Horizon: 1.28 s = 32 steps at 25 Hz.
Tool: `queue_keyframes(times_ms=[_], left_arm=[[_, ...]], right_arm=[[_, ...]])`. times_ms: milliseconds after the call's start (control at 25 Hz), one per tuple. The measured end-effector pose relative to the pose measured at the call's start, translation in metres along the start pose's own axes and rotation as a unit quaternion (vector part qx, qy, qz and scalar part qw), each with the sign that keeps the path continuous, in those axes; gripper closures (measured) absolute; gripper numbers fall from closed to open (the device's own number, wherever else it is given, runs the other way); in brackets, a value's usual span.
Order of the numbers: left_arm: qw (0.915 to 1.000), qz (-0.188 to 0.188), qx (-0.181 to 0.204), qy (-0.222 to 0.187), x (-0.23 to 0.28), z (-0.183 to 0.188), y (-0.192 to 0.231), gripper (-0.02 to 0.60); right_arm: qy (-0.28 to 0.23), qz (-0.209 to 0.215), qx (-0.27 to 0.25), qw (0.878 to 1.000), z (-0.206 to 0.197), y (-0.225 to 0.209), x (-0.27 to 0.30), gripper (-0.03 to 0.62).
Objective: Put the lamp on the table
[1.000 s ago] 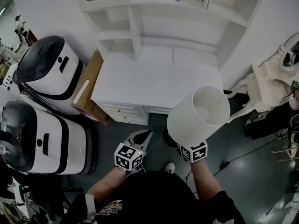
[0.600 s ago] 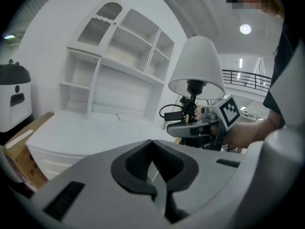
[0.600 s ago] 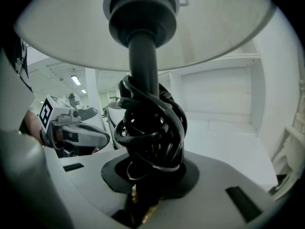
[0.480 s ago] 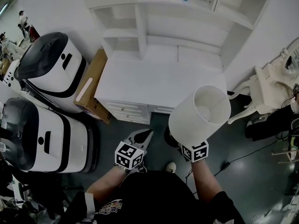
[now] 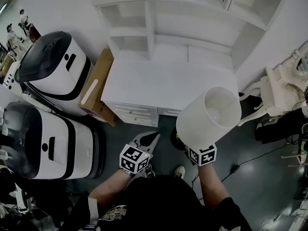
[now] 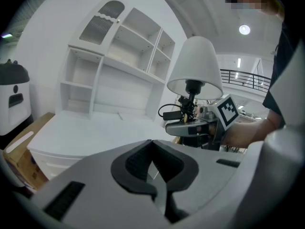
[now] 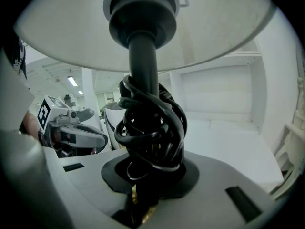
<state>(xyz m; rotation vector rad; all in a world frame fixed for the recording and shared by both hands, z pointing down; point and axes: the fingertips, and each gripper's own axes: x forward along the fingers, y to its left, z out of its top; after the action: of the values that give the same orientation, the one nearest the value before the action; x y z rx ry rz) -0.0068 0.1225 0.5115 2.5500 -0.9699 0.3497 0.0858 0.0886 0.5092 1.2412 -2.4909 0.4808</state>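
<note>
- both grippers and the lamp (image 5: 208, 117) have edged closer to the table (image 5: 163, 85) since the earlier frame.
- head view: lamp is in the air in front of the table's near edge, over the floor and not yet above the top. the dark shape under the shade is probably its base.
- left gripper view: left gripper (image 6: 153, 168) has its jaws pressed together on nothing, idle beside the lamp.
- right gripper view: right gripper (image 7: 147, 175) is clamped on the lamp's stem, low down, where the cord (image 7: 150, 128) is bundled.
- risks: the grip sits partly on cord, so the lamp could twist or slip. the base may clip the table edge if kept low, and a loosened cord could snag.
</note>
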Motion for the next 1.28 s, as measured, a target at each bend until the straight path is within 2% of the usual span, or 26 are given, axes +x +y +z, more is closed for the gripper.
queue_keyframes(times_ms=[800, 1280], left_arm=[[0.9992, -0.036, 0.014, -0.001, -0.027, 0.003, 0.048, 0.575], [0.9991, -0.038, 0.015, -0.004, -0.033, 0.009, 0.058, 0.575]], right_arm=[[-0.010, -0.035, 0.010, 0.999, 0.016, 0.032, 0.041, 0.503], [-0.012, -0.037, 0.012, 0.999, 0.025, 0.036, 0.051, 0.503]])
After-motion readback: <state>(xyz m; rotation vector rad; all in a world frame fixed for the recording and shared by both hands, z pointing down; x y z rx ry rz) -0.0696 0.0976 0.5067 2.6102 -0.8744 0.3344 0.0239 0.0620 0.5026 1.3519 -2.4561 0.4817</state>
